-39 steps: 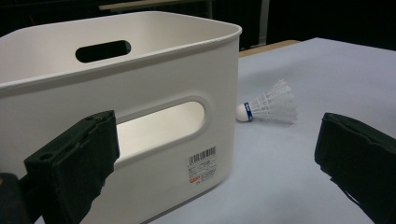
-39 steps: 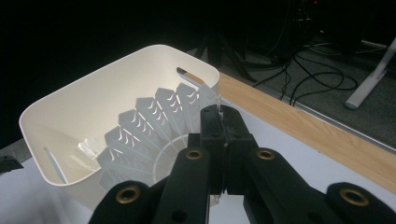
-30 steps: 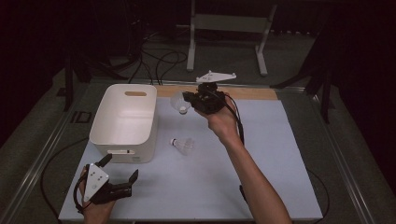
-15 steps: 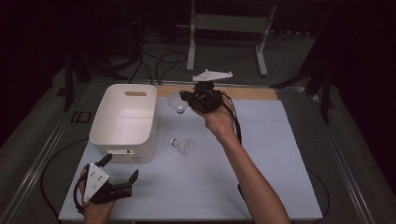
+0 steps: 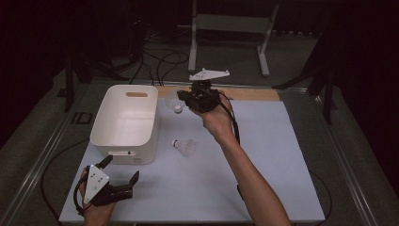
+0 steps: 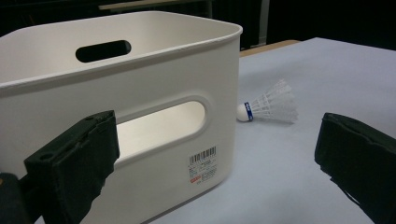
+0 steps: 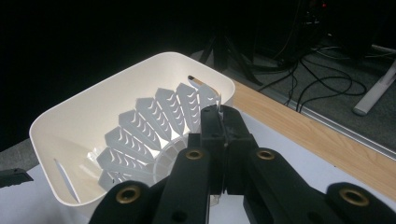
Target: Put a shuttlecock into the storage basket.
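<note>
- Shuttlecock (image 5: 175,103) is hanging in the right gripper (image 5: 187,100), just past the far right corner of the white bin (image 5: 123,136), cork end pointing down and toward the bin.
- Right gripper view: its two fingers (image 7: 236,135) are pressing flat together on the edge of the feather skirt (image 7: 149,135); the skirt is fanning out to the left of them, with the open bin (image 7: 84,116) behind and below.
- Whether the shuttlecock is sitting over the bin rim or just outside it — can't tell from the high view.
- Second shuttlecock (image 5: 184,146) is lying on its side on the counter (image 5: 263,179), just beside the bin's right wall, not touching it. Left gripper view is showing it too (image 6: 271,105), cork toward the bin (image 6: 140,70).
- Left gripper (image 5: 121,178) is sitting low at the near left corner of the counter, close to the bin's near wall, fingers (image 6: 74,158) spread wide apart with nothing between them.
- Grippers are well apart from each other.
</note>
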`<move>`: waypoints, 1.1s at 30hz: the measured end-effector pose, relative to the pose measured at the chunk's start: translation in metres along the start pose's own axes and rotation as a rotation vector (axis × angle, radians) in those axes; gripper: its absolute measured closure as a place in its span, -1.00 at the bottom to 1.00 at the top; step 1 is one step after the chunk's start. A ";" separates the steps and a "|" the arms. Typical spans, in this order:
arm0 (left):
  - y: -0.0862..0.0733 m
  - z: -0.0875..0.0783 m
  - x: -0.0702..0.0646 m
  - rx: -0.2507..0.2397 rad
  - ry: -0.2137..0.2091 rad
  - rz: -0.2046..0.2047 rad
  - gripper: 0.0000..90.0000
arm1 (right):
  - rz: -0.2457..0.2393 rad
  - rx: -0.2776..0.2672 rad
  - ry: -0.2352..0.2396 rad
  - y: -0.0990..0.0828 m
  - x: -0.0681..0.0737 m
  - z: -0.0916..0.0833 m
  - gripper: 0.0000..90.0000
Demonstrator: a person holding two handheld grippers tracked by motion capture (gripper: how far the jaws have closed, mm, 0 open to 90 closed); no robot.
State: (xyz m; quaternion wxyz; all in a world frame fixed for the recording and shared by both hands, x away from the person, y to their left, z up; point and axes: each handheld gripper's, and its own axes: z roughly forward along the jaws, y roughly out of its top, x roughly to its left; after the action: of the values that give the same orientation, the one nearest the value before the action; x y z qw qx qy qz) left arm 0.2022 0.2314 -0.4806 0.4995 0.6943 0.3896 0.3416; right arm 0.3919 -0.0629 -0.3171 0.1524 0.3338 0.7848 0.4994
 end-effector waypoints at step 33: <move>0.000 0.000 0.000 0.001 -0.001 0.000 -0.99 | 0.006 -0.003 0.033 0.008 0.013 0.018 0.99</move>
State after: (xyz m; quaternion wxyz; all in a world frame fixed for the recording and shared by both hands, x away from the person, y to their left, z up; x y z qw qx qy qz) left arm 0.2023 0.2318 -0.4806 0.4995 0.6946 0.3896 0.3411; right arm 0.3955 -0.0394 -0.3166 0.1384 0.3279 0.7855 0.5063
